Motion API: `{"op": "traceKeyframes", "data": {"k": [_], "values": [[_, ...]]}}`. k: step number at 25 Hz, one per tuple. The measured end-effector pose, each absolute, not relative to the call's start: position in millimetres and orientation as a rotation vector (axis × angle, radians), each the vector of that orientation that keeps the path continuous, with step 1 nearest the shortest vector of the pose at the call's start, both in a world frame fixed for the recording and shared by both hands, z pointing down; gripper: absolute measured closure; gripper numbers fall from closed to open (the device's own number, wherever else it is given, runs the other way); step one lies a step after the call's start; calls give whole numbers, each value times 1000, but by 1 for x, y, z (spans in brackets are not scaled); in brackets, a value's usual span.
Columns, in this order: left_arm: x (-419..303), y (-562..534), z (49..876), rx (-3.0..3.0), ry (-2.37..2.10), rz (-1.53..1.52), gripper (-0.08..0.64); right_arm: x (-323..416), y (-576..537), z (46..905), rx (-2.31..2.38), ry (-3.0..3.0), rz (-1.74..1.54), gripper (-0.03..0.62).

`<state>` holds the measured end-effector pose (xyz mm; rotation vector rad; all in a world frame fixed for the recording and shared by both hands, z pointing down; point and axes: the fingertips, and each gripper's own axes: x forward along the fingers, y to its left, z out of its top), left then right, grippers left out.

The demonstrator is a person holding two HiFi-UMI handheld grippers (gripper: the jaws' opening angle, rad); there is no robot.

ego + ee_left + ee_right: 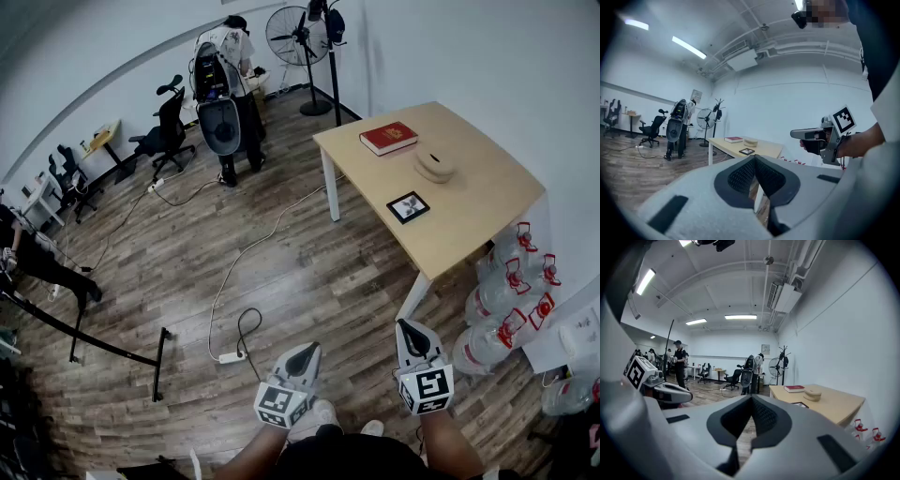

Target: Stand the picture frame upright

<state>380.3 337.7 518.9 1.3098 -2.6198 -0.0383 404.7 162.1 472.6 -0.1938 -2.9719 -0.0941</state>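
Flat on the light wooden worktop [473,220], face up, near the edge toward the grippers: the picture frame [409,206]. Behind it on the same top and apart from it, a round beige object [435,165]; farther back, a red book [388,137].

Well short of all that, low over the plank floor [309,281]: the left hand-held gripper [305,349] and the right hand-held gripper [410,328], side by side, pointing roughly toward the worktop. Jaws pressed together on each, with nothing between them.

Between grippers and worktop, bare floorboards and a white table leg [412,298]. Right of that leg, crowded against the worktop's near corner and the wall, a cluster of large clear water bottles [511,281] with red caps. Off to the left on the floor, a power strip [231,357] with a cable trailing toward the back of the room.

Far back, a standing fan [298,37], a person [230,47] beside dark equipment, and an office chair [169,122].
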Motion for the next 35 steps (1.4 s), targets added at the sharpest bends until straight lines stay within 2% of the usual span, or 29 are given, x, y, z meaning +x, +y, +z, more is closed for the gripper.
{"op": "traceKeyframes", "data": {"k": [13,35], "values": [[390,322,500,1420,-2582,22,557,408,170,458,-202,-2984,-105,583],[282,381,484,1408,-2640,14,557,318,223,453,-204,-3027,-59,583]]}}
